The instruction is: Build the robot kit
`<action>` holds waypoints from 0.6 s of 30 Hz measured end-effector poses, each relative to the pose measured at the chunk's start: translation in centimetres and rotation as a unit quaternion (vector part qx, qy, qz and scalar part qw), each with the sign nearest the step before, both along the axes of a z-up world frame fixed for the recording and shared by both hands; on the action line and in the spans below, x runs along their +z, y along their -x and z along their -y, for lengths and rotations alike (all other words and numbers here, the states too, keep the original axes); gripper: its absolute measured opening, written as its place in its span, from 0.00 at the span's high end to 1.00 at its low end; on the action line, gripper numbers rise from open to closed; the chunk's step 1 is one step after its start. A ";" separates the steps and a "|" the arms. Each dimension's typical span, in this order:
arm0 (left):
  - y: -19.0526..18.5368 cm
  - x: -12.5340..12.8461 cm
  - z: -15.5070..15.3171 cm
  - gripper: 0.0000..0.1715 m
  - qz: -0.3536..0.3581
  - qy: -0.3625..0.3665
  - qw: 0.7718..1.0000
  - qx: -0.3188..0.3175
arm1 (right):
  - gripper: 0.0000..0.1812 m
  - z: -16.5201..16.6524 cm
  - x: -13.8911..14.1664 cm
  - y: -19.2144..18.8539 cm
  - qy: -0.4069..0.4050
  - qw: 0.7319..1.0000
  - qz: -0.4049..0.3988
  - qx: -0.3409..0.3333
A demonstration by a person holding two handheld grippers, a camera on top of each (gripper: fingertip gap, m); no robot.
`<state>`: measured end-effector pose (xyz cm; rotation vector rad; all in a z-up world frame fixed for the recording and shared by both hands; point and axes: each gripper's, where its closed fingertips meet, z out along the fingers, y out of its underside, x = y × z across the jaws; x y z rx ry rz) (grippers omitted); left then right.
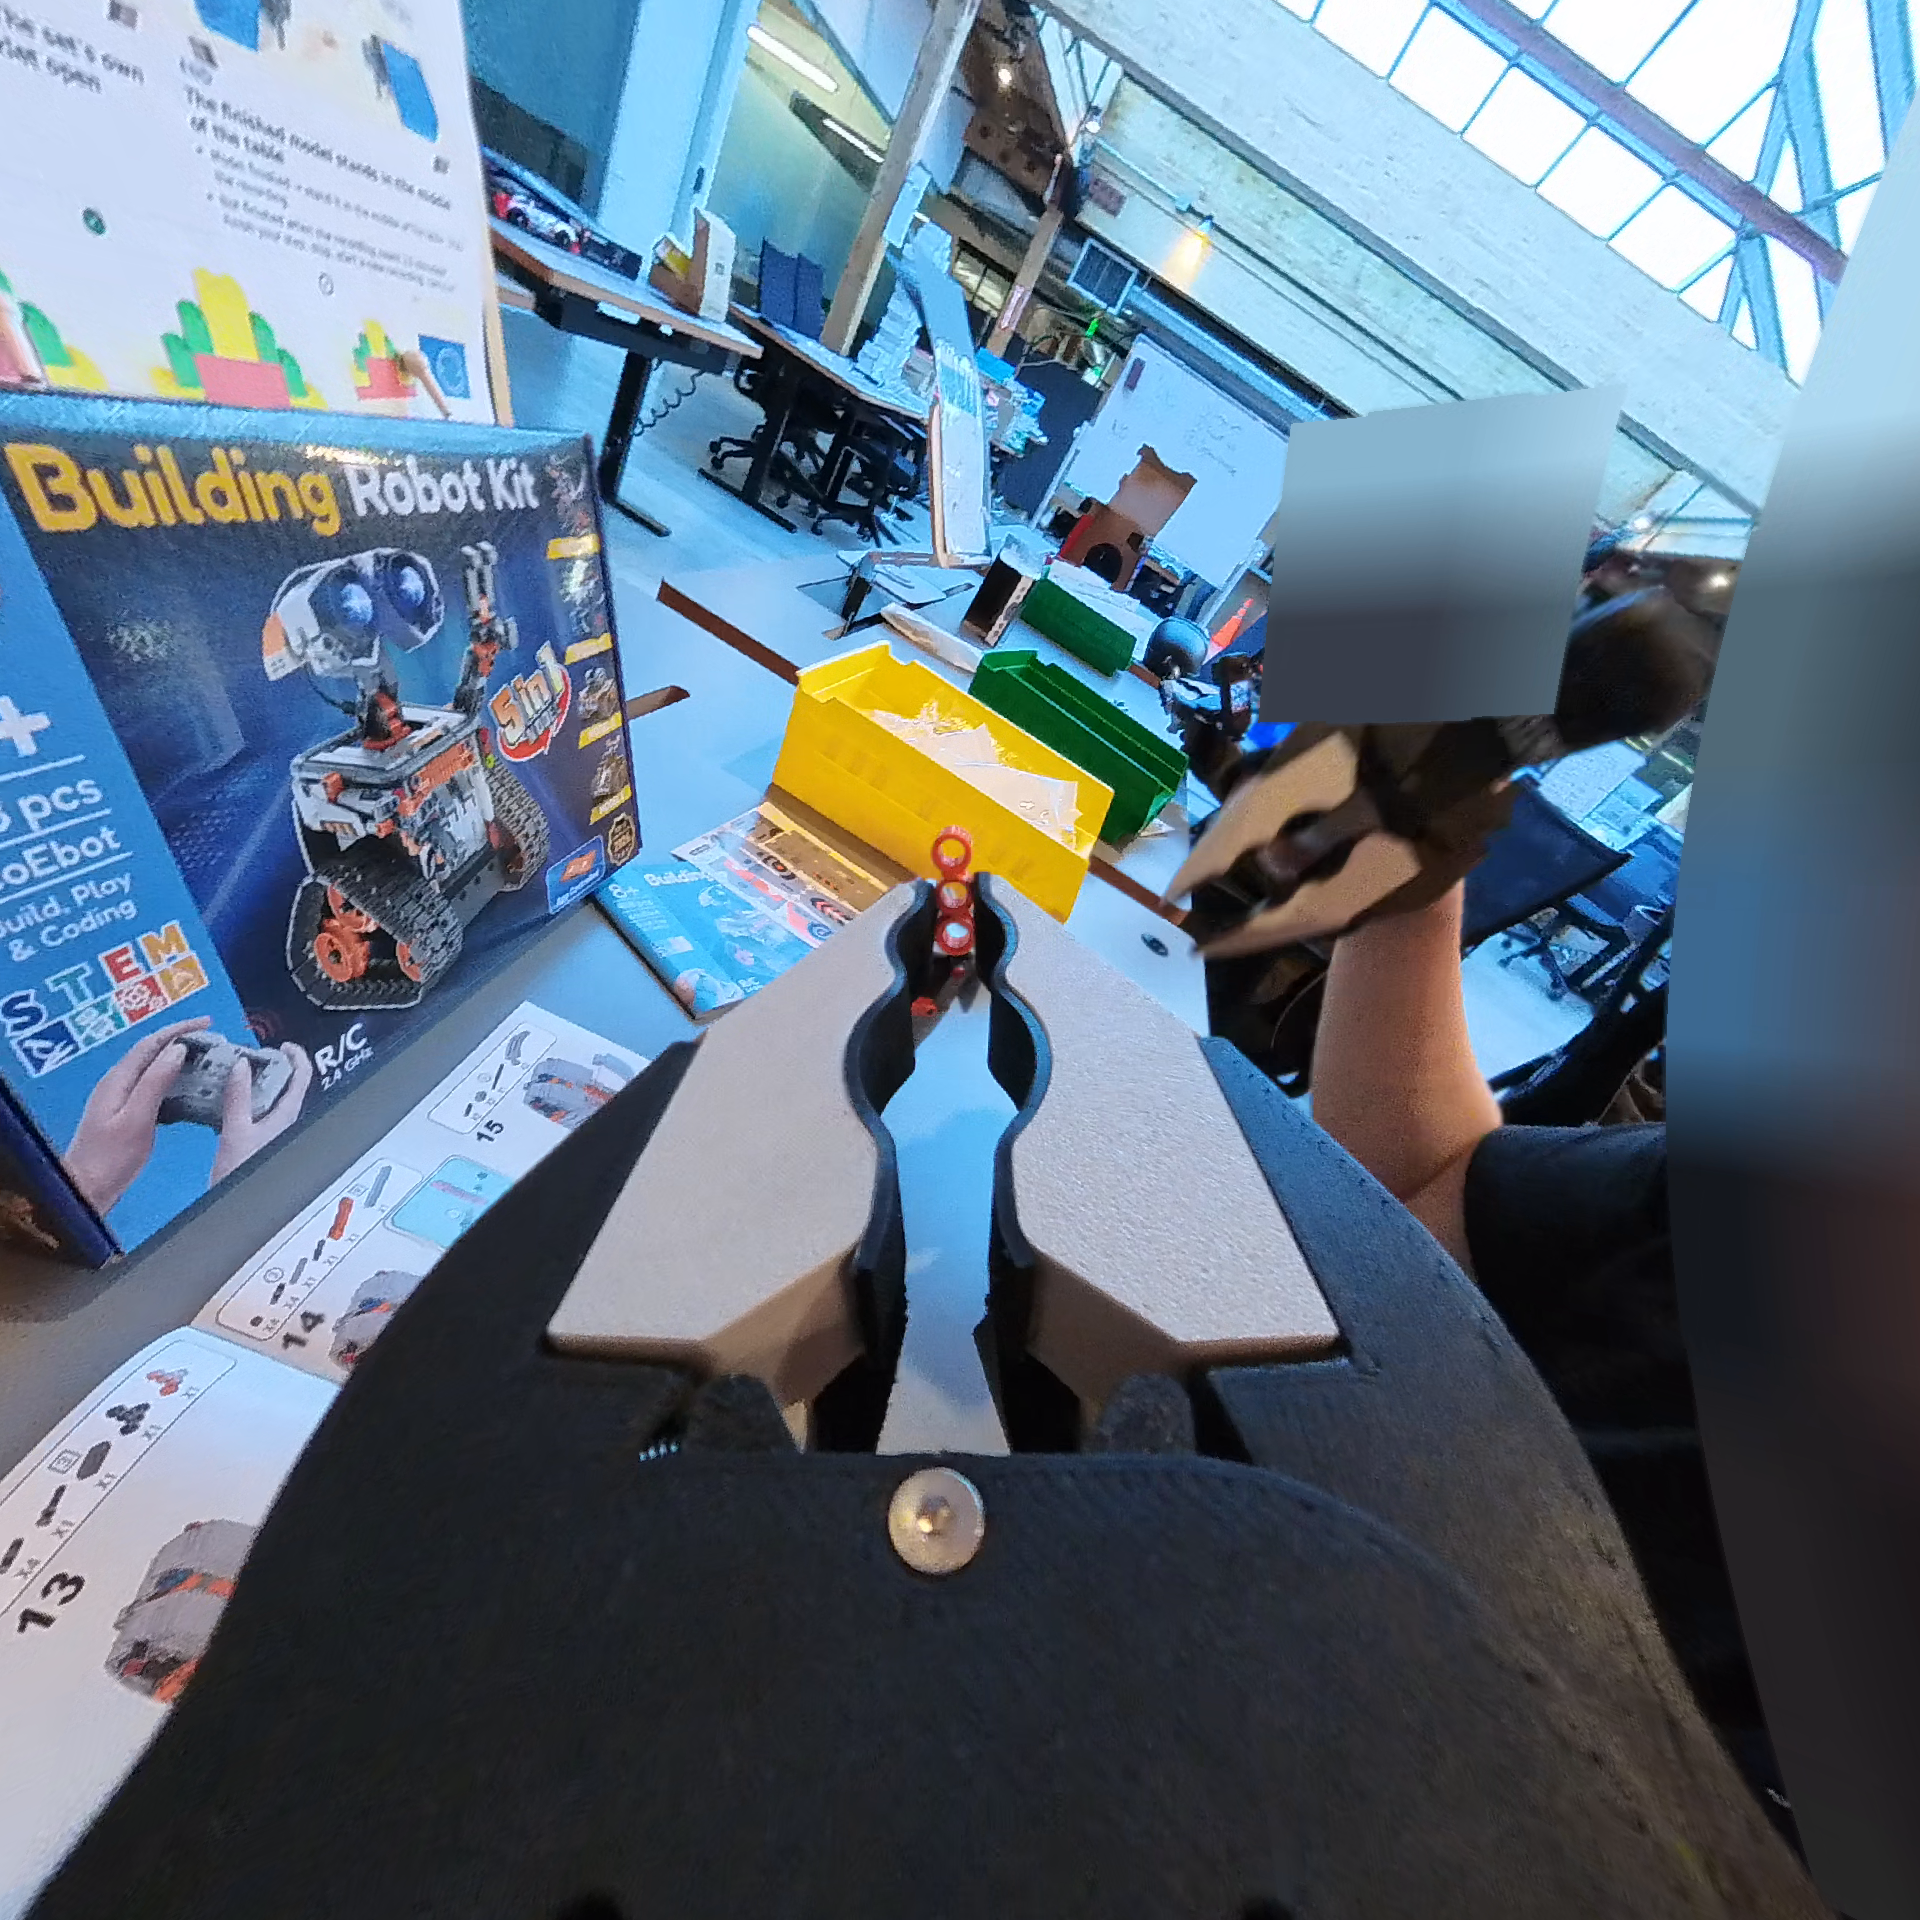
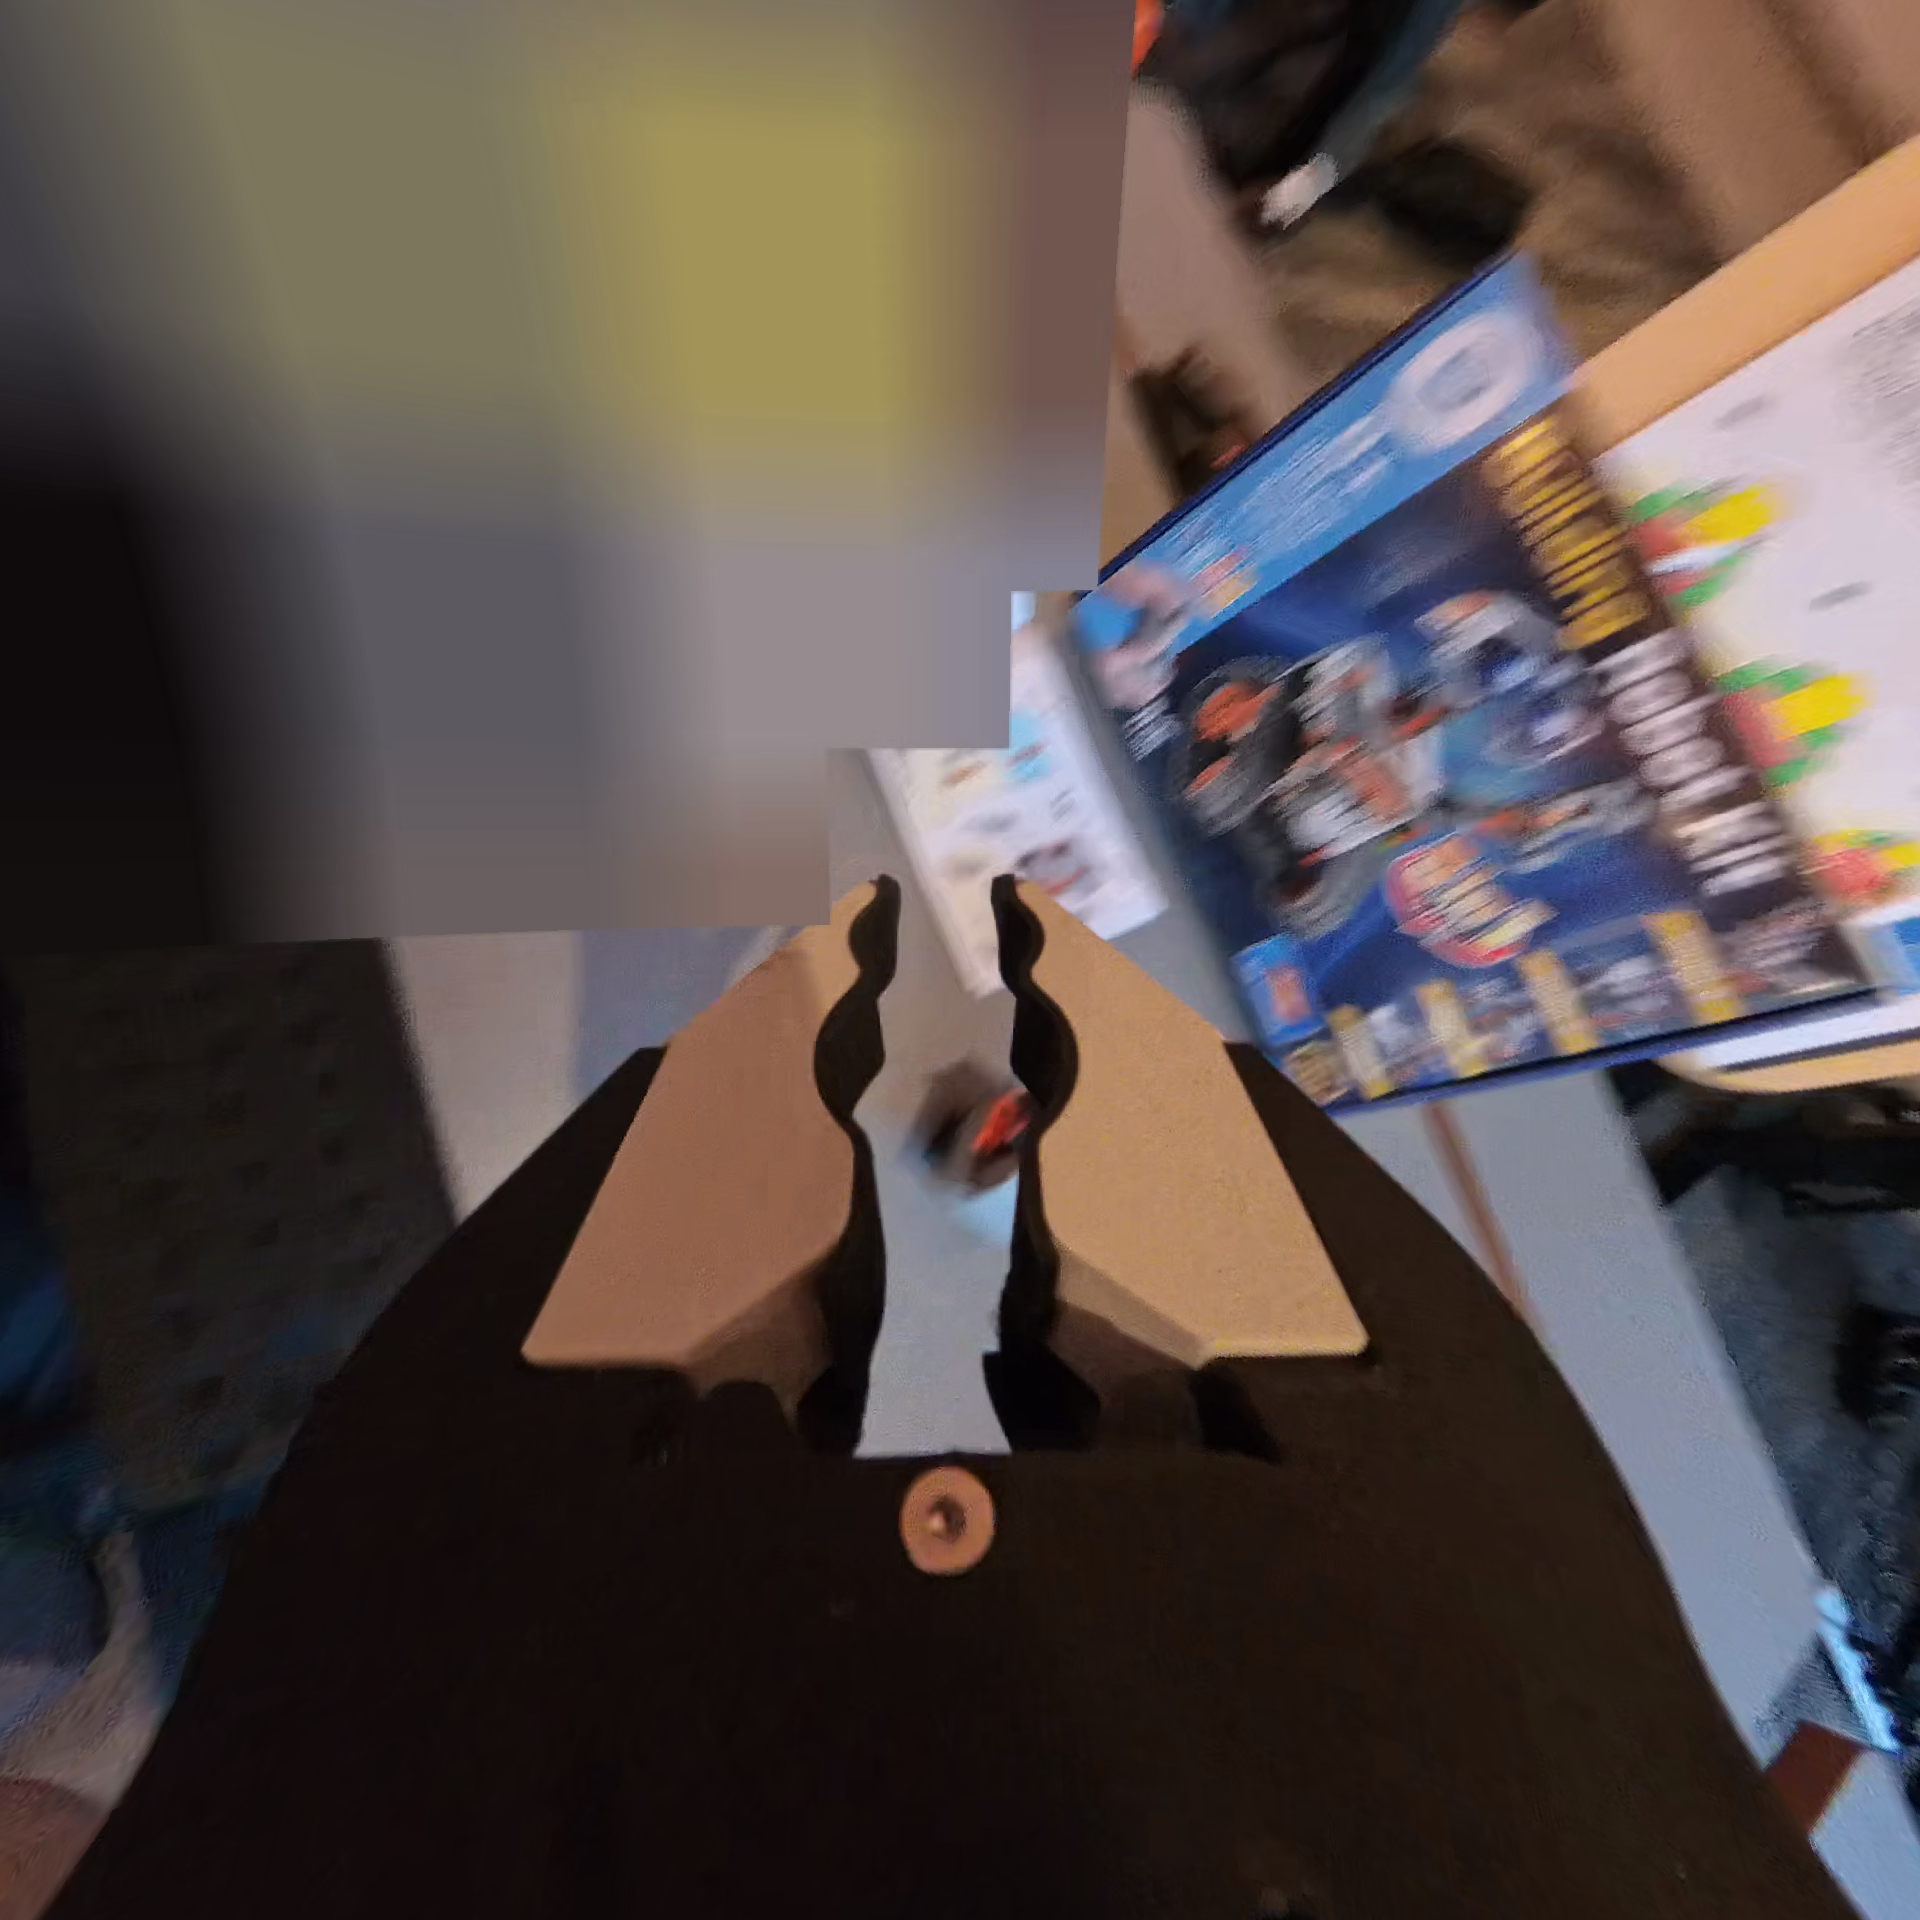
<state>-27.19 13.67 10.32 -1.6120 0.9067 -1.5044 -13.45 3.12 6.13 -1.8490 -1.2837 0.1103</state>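
My left gripper [image 1: 951, 896] is shut on a small red beam with round holes [image 1: 951, 854]. The beam stands upright between the fingertips and pokes out above them, held over the grey table [image 1: 644, 997]. My right gripper [image 2: 943, 896] has its jaws a little apart with nothing between the tips. It also shows in the left wrist view [image 1: 1184, 920], held up by a person's arm [image 1: 1392, 1049] to the right of the red beam. A small black and orange piece [image 2: 977, 1132], blurred, shows through the gap between the right fingers; whether it touches them I cannot tell.
A blue robot kit box [image 1: 312, 727] stands at the left, also in the right wrist view [image 2: 1455, 779]. Instruction sheets [image 1: 343, 1247] lie in front of it, a booklet [image 1: 707, 925] beyond. A yellow bin [image 1: 883, 769] and green bins [image 1: 1081, 717] stand farther back. My hands' fingertips stand some 20 centimetres from each other.
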 end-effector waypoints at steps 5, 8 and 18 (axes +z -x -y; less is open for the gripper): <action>0.1 1.1 1.4 0.98 0.010 -0.017 1.000 -0.011 | 0.93 8.0 -11.8 -2.6 0.193 0.980 -0.041 0.021; -0.2 1.2 2.2 0.98 0.006 -0.024 0.999 -0.020 | 0.91 9.9 -17.2 -4.9 0.221 0.975 0.030 0.022; -0.4 1.6 3.7 0.98 -0.001 -0.047 0.999 -0.026 | 0.91 11.8 -22.2 -3.9 0.272 0.953 0.075 0.109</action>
